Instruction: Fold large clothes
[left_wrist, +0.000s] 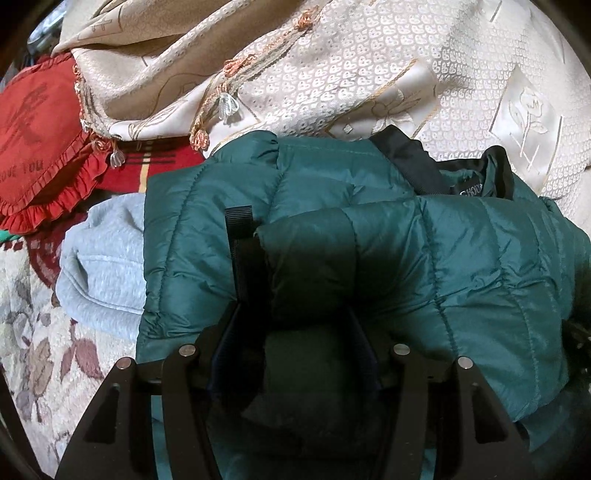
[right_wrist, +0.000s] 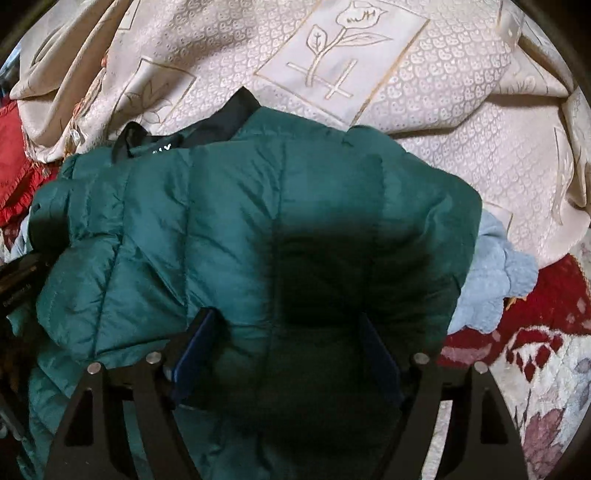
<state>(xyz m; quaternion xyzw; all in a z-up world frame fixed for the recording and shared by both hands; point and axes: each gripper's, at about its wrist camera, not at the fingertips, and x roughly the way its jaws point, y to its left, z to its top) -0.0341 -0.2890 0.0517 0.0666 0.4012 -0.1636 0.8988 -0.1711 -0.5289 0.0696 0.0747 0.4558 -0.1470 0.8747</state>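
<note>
A teal quilted puffer jacket (left_wrist: 424, 251) with a black collar lies bunched in front of me; it also shows in the right wrist view (right_wrist: 221, 229). My left gripper (left_wrist: 295, 321) is closed on a thick fold of the jacket, padding filling the gap between its fingers (left_wrist: 231, 332). My right gripper (right_wrist: 284, 339) likewise holds a thick fold of the jacket between its blue-padded fingers (right_wrist: 192, 354). The fingertips of both are partly buried in fabric.
A cream embroidered cloth (left_wrist: 351, 74) is piled behind the jacket, also in the right wrist view (right_wrist: 443, 110). A red frilled cushion (left_wrist: 40, 147) lies far left. A light grey-blue garment (left_wrist: 103, 266) lies under the jacket. A floral rug (left_wrist: 40, 350) covers the surface.
</note>
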